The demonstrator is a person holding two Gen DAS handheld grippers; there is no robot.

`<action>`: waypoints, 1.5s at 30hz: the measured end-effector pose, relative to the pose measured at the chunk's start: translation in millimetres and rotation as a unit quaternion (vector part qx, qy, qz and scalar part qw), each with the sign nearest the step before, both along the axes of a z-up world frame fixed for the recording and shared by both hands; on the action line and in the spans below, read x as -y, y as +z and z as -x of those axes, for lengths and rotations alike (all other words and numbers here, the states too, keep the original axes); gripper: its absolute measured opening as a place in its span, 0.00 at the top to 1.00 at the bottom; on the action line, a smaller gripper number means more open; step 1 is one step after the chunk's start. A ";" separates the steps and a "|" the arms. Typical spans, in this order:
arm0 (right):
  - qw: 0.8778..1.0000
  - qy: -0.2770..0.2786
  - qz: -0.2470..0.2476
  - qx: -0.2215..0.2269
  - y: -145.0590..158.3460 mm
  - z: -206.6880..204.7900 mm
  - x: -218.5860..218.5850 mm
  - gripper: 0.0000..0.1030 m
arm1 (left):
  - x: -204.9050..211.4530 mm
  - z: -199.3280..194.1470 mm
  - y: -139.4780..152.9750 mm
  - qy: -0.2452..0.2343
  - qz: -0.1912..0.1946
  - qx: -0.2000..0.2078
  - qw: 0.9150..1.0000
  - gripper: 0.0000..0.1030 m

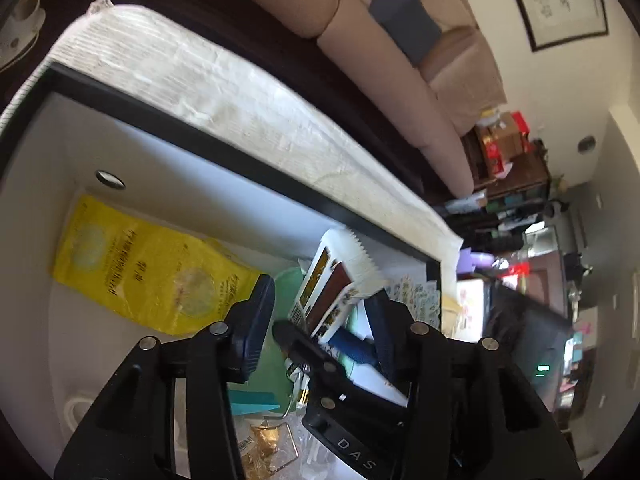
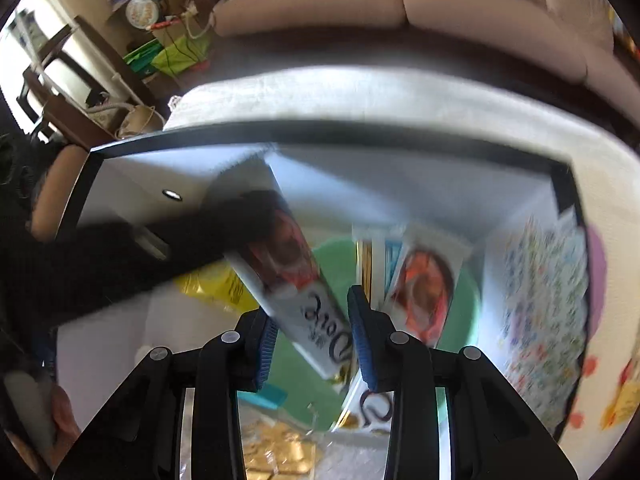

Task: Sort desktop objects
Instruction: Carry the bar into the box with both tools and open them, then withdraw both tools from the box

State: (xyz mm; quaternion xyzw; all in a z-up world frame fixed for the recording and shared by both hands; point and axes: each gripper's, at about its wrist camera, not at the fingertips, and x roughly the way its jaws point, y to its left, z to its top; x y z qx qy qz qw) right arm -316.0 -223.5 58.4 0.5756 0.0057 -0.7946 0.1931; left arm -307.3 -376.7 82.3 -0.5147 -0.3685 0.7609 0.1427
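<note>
Both grippers hang over a white box with a black rim (image 1: 240, 160) (image 2: 320, 132). My right gripper (image 2: 312, 332) is shut on a white Dove chocolate bar (image 2: 296, 280), tilted over the box; it also shows in the left wrist view (image 1: 324, 292), between my left gripper's fingers. My left gripper (image 1: 320, 320) is open, its pads apart around that bar and the right gripper's tip (image 1: 304, 348). A yellow packet (image 1: 144, 268) lies on the box floor at the left. A green lid (image 2: 332, 256) and an orange-printed packet (image 2: 424, 284) lie beneath.
A sticker sheet (image 2: 540, 288) leans at the box's right wall. Gold-wrapped sweets (image 2: 276, 452) and a teal piece (image 1: 252, 400) lie near the front. The box stands on a white cloth (image 1: 200, 80). A beige sofa (image 1: 360, 20) runs behind.
</note>
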 end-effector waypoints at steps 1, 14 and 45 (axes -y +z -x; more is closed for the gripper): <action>1.000 0.001 0.008 0.008 -1.0 -1.2 -2.2 0.65 | 5.1 -1.5 1.1 0.012 -0.004 -0.005 1.000 0.51; 0.993 0.088 0.015 -0.079 75.2 -62.2 -54.6 0.52 | 18.2 -6.6 -8.4 0.055 0.003 -0.013 0.998 0.39; 0.983 0.070 0.062 -0.160 159.0 -262.4 -240.7 0.00 | -158.9 -261.4 156.4 -0.057 0.291 -0.089 0.951 0.00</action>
